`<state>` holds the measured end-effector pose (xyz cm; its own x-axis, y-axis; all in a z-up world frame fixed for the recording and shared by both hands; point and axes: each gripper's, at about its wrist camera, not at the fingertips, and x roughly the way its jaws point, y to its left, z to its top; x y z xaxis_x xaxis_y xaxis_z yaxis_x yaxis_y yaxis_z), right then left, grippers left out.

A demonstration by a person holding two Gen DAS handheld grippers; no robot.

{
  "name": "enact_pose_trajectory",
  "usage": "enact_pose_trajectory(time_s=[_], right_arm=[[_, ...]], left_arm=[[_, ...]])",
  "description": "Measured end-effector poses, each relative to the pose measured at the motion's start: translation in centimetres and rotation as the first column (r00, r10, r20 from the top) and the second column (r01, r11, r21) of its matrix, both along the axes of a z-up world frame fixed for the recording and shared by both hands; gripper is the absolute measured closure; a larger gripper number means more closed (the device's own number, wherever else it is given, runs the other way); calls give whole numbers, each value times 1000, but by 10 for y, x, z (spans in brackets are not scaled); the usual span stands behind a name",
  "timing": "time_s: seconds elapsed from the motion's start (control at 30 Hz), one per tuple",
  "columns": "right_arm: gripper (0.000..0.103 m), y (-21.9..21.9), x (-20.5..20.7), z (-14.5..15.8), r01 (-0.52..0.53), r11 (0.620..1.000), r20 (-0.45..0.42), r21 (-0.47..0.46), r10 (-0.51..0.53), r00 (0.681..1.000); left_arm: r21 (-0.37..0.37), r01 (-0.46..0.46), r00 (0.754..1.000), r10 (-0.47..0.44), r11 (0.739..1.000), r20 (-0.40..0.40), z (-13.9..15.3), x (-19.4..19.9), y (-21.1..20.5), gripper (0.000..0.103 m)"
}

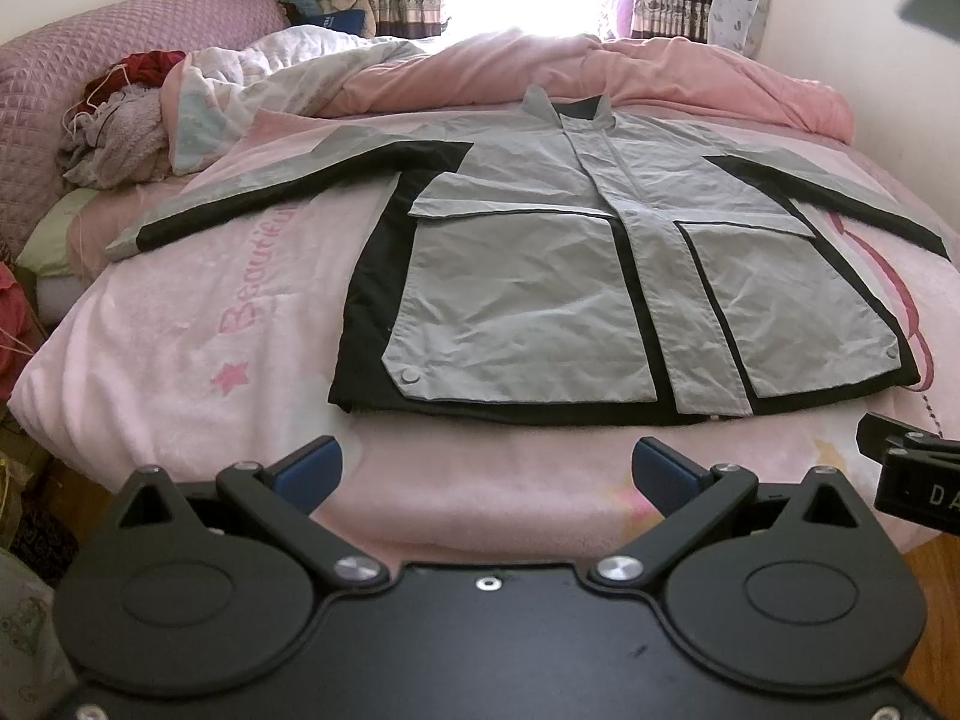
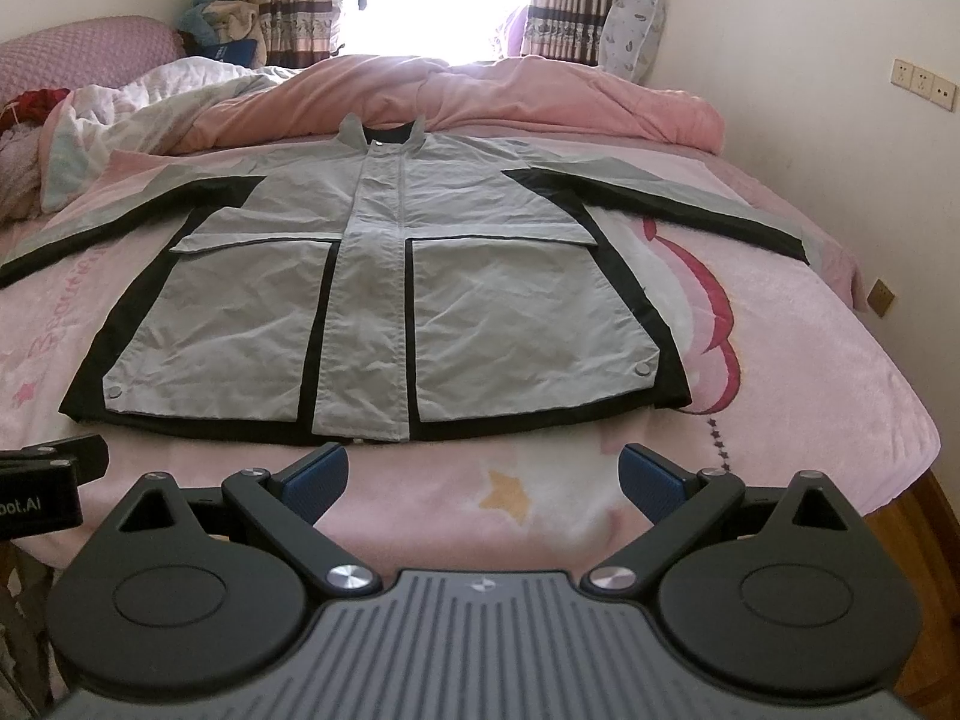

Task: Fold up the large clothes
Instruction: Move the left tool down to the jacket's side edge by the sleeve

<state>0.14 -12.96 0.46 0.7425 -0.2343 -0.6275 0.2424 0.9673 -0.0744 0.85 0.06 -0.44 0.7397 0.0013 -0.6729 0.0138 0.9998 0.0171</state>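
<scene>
A grey jacket with black panels [image 1: 540, 276] [image 2: 384, 294] lies flat and face up on the pink bed blanket, collar toward the window, both sleeves spread out to the sides. Its hem runs along the near side of the bed. My left gripper [image 1: 487, 474] hovers open just short of the hem, nothing between its blue pads. My right gripper [image 2: 485, 474] is also open and empty, a little in front of the hem's middle. Each gripper's edge shows in the other's view: the right gripper [image 1: 912, 468] and the left gripper [image 2: 48, 474].
A pink blanket [image 2: 810, 372] covers the bed. A rumpled pink duvet [image 2: 480, 96] lies behind the collar. Loose clothes [image 1: 114, 132] and a purple headboard [image 1: 90, 42] are at the left. A wall with sockets [image 2: 921, 84] stands at the right, curtains and a bright window behind.
</scene>
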Motion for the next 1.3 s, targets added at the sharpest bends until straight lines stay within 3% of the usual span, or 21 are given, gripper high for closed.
enact_pose_trajectory(time_s=[0.8, 0.97, 1.13, 1.3], right_arm=[[0, -4, 28, -8, -3, 1000, -51, 5, 4, 999], [0, -12, 55, -1, -3, 1000, -29, -3, 3, 1000], [0, -25, 95, 20, 10, 1000, 50, -9, -10, 999], [0, -41, 147, 38, 6, 1000, 143, 16, -9, 990]], left_arm=[[-23, 2, 999, -3, 1000, -40, -10, 36, 7, 0], [-115, -19, 999, 15, 993, -36, -11, 71, 37, 0], [-186, -90, 996, 89, 978, -12, -2, 122, 90, 0], [-286, -212, 974, 226, 935, 19, 7, 179, 167, 0]])
